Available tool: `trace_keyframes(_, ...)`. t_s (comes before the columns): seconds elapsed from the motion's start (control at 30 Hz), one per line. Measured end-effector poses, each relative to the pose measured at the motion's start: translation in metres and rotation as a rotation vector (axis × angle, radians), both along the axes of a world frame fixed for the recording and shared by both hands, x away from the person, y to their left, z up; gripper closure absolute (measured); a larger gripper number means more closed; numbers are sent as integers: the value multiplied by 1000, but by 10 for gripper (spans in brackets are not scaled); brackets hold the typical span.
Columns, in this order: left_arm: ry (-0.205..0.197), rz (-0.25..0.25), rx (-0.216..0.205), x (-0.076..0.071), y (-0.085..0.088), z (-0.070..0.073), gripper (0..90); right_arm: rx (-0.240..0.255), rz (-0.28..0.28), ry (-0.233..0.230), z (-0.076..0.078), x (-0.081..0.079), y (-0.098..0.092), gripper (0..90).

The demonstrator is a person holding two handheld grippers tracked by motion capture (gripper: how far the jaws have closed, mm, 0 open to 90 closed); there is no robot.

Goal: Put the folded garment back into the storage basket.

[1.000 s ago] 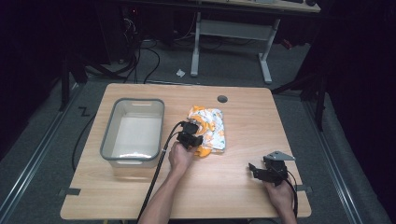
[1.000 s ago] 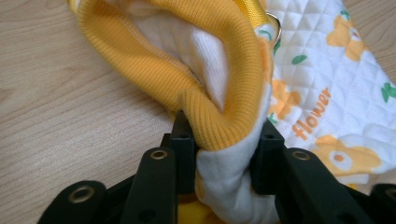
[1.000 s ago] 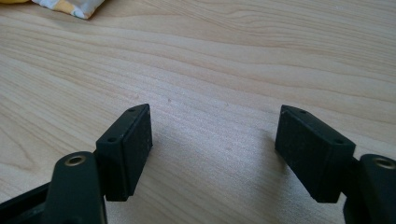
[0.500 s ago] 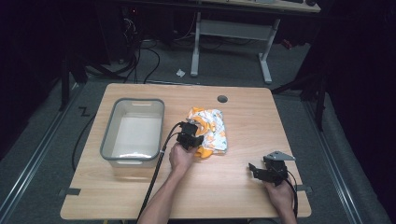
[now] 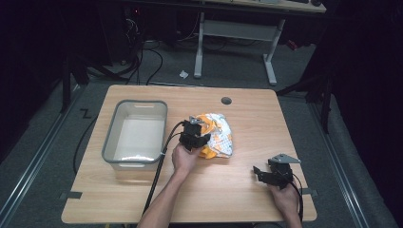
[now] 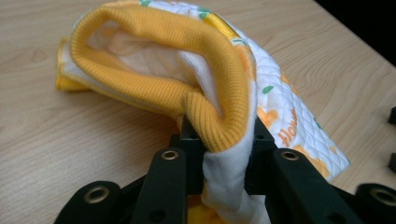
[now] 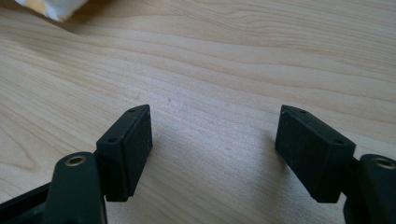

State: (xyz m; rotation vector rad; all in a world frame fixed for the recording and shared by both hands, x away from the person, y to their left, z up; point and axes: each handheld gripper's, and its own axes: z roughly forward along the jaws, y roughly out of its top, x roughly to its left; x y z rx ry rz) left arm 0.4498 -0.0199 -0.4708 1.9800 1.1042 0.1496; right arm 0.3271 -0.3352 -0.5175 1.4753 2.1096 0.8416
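**Yellow ribbed hem clamped in left jaws, right jaws apart over bare wood**

Wooden table (image 5: 237, 199) as landmark throughout. Nearest its front edge, toward the right corner: right gripper (image 5: 263, 172) held low over bare boards, jaws standing wide apart with nothing between, grey three-cornered plate on top. Seen along those jaws in the right gripper view (image 7: 215, 149), only pale wood grain between the two black pads, with a scrap of white and orange cloth at the far left corner.

Farther in, about the table's middle: left gripper (image 5: 196, 137) clamped on the yellow ribbed hem (image 6: 219, 121) of a small quilted garment (image 5: 216, 135), white with orange and green print. Hem lifted slightly and bunched between the pads, rest of the cloth lying on the wood beyond. Cable trailing back off the front edge.

Left of the garment, on the table's left half: clear plastic bin (image 5: 110, 142), apart from the cloth. Farthest, near the back edge: round dark grommet hole (image 5: 226, 100).
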Motion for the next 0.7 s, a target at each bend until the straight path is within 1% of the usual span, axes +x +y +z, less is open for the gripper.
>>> trace_keyframes(0.13,-31,-8,-25,-5,7,14,747,0,1,0,0,0,0,275)
trace_keyframes(0.17,-47,-8,-33,-8,11,20,747,0,1,0,0,0,0,275)
trace_keyframes(0.2,-47,-8,-33,-8,11,20,747,0,1,0,0,0,0,275)
trace_keyframes(0.27,-65,-8,-36,-11,15,26,747,-1,1,0,0,0,0,275)
trace_keyframes(0.33,-73,-12,-51,-14,18,31,747,-1,1,0,0,0,0,275)
trace_keyframes(0.37,-87,-18,-57,-17,21,35,747,-1,1,1,0,0,0,275)
trace_keyframes(0.4,-87,-18,-57,-17,21,35,747,-1,1,1,0,0,0,275)
trace_keyframes(0.47,-102,-21,-67,-21,25,41,747,-2,1,1,0,0,0,274)
trace_keyframes(0.5,-102,-21,-67,-21,25,41,747,-2,1,1,0,0,0,274)
trace_keyframes(0.7,-132,-26,-75,-27,36,50,746,-5,2,1,0,0,1,273)
